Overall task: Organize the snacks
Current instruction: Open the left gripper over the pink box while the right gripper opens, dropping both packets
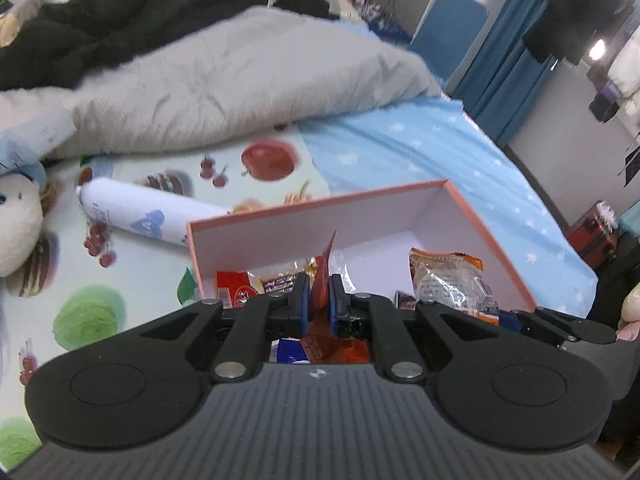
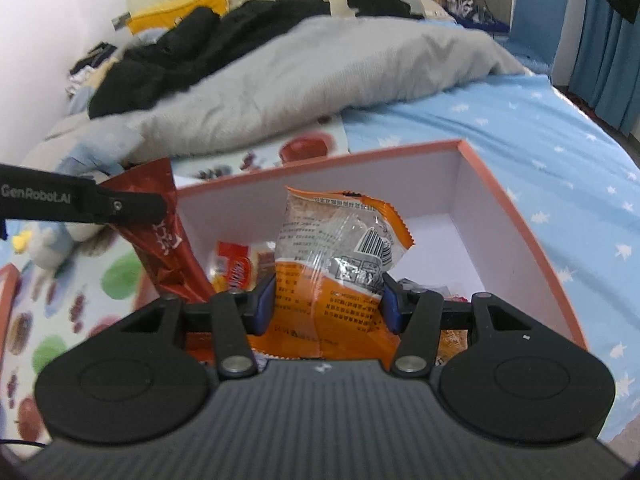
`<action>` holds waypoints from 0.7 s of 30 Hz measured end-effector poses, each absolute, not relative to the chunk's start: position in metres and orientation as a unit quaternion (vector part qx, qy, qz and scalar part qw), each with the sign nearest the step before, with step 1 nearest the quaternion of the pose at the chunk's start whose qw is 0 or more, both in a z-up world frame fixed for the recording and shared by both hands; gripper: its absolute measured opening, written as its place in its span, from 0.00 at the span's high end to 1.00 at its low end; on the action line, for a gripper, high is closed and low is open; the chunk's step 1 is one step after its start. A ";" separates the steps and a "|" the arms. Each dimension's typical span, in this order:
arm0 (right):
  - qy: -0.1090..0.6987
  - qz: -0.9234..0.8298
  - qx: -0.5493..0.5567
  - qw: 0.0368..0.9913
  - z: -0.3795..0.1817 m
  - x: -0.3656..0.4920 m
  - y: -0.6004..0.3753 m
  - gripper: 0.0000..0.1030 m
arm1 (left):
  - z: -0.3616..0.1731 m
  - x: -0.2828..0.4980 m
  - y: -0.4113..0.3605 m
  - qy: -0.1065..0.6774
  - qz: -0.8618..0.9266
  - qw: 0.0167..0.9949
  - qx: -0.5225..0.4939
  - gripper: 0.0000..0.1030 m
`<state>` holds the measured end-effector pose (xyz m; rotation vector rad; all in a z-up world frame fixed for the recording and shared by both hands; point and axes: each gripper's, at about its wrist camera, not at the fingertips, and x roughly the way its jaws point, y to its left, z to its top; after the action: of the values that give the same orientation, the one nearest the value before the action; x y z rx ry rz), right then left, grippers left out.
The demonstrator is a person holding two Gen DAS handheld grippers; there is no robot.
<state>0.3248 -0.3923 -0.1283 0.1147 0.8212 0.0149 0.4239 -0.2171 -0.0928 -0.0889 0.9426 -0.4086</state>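
Both hands hang over the pink box (image 2: 516,216), which sits on the fruit-print mat (image 1: 132,280) near the mat's right edge, where the blue star sheet (image 1: 440,148) begins. The worry is a collision: two grippers aim into one box, close together, and if both go in at once a finger may knock the near wall or sweep out the packets already lying on the floor of the box.

The orange snack packet (image 2: 340,264) is the bulky one. The right gripper (image 2: 328,304) has its jaws about half apart, pressed on the packet's two sides, and crinkly film of that kind can slide out early and land on the rim rather than inside. It hangs over the middle of the box, tilted down and forward.

The red snack packet (image 2: 160,216) is thin and stands tall. The left gripper (image 1: 318,300) is clamped nearly together on its lower part, so its loose top may flop or catch on the left wall of the box. That gripper also points steeply down, just beside the right one, at the near left corner.
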 end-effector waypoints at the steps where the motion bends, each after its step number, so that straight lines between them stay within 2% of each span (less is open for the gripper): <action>1: 0.403 0.007 0.060 0.913 -0.133 0.328 -0.395 0.45 | -0.098 0.428 -0.219 0.456 -0.195 0.868 -0.040 0.89; 7: 0.415 0.004 0.072 0.907 -0.146 0.330 -0.403 0.43 | -0.119 0.439 -0.222 0.473 -0.194 0.858 -0.048 0.88; 8: 0.416 0.005 0.073 0.906 -0.147 0.329 -0.404 0.41 | -0.121 0.440 -0.223 0.478 -0.185 0.857 -0.043 0.77; 9: 0.419 0.004 0.067 0.906 -0.147 0.329 -0.403 0.39 | -0.121 0.439 -0.224 0.483 -0.177 0.857 -0.039 0.57; 11: 0.419 0.000 0.056 0.906 -0.145 0.329 -0.402 0.32 | -0.118 0.436 -0.222 0.479 -0.173 0.859 -0.045 0.39; 21: 0.363 -0.004 0.083 0.928 -0.092 0.292 -0.401 0.32 | -0.052 0.396 -0.202 0.429 -0.180 0.884 -0.040 0.39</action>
<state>0.2917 -0.4009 -0.0925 0.1694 0.7440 -0.0085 0.3958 -0.2023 -0.0524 -0.0835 0.8922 -0.3744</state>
